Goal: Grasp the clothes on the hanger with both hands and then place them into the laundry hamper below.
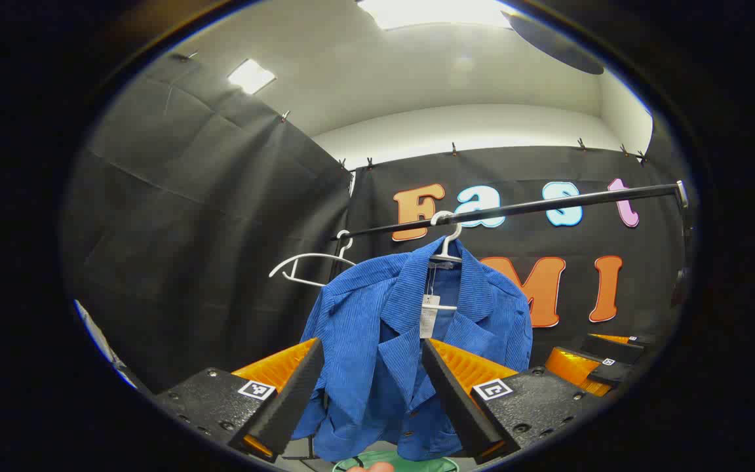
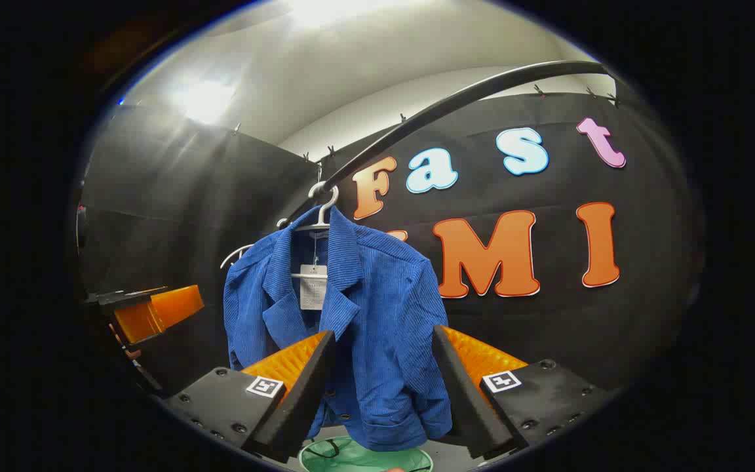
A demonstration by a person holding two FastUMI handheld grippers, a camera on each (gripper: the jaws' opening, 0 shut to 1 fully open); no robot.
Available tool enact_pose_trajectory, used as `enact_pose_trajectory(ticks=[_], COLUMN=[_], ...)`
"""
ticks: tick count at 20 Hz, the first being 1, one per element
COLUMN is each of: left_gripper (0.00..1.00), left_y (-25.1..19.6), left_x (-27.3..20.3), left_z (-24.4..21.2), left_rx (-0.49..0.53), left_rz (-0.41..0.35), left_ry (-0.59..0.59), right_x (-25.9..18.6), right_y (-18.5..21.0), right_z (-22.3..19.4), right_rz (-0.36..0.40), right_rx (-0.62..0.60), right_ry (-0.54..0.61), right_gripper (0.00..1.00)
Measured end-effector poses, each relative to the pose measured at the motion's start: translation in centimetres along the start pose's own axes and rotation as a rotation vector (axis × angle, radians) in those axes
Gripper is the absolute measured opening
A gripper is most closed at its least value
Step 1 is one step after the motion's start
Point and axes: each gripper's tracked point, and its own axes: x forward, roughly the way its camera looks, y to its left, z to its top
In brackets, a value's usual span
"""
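A blue corduroy jacket [image 1: 410,347] hangs on a white hanger [image 1: 446,252] from a dark rail [image 1: 515,210], a paper tag at its collar. My left gripper [image 1: 371,393] is open, its fingers framing the jacket's lower front without touching it. The right gripper view has the same jacket [image 2: 358,328] on its hanger [image 2: 322,213]. My right gripper [image 2: 384,387] is also open, a little short of the jacket's hem. Below the jacket lies the green rim of the laundry hamper [image 2: 364,455], also in the left gripper view [image 1: 397,464]. The other gripper appears far right [image 1: 597,364] and far left [image 2: 151,308].
A second, bare white hanger [image 1: 309,265] hangs on the rail left of the jacket. Black cloth walls close in behind and to the left. The rail's right end [image 1: 679,191] meets an upright post.
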Motion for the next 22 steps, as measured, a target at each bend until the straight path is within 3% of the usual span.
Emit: enact_pose_trajectory(ticks=[19,20,22], left_gripper=[0.92,0.92,0.92], left_y=[0.4,0.5,0.4], left_x=[-0.7,-0.6,-0.5], left_z=[1.2,1.2,1.1], left_rx=[0.000,-0.002,-0.006], left_rz=[-0.003,-0.002,-0.001], left_ry=[-0.014,-0.016,-0.017], right_x=[-1.1,-1.1,-1.0], right_y=[0.0,0.0,-0.1], right_z=[0.0,0.0,0.1], right_rz=[-0.016,-0.015,-0.016], right_rx=[0.010,0.008,0.004], right_ry=[0.005,0.005,-0.001], right_gripper=[0.95,1.00,0.95])
